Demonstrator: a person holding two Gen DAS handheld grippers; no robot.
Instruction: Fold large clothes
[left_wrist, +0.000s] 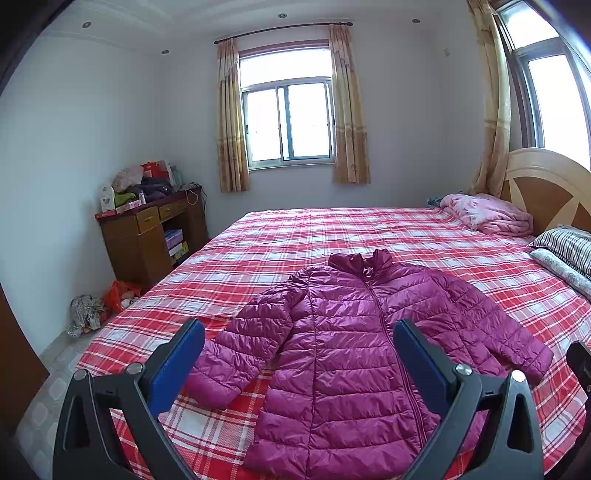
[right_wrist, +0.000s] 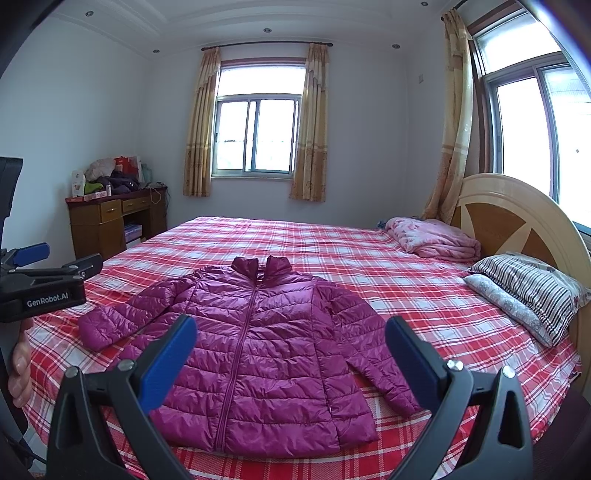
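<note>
A magenta quilted puffer jacket (left_wrist: 343, 347) lies flat and zipped on the red plaid bed (left_wrist: 295, 236), collar toward the far window, both sleeves spread out. In the right wrist view the same jacket (right_wrist: 258, 350) fills the near middle of the bed (right_wrist: 369, 266). My left gripper (left_wrist: 299, 339) hovers open above the jacket's lower half, blue pads wide apart and holding nothing. My right gripper (right_wrist: 291, 338) is also open and empty, above the hem and right sleeve. The left gripper (right_wrist: 40, 280) shows from the side at the right wrist view's left edge, with a hand (right_wrist: 20, 369) below it.
A folded pink blanket (right_wrist: 432, 236) and striped pillows (right_wrist: 528, 291) lie by the wooden headboard (right_wrist: 517, 221) on the right. A cluttered wooden desk (left_wrist: 155, 232) stands against the left wall, with bags (left_wrist: 99, 306) on the floor. Curtained windows (left_wrist: 288, 122) are behind.
</note>
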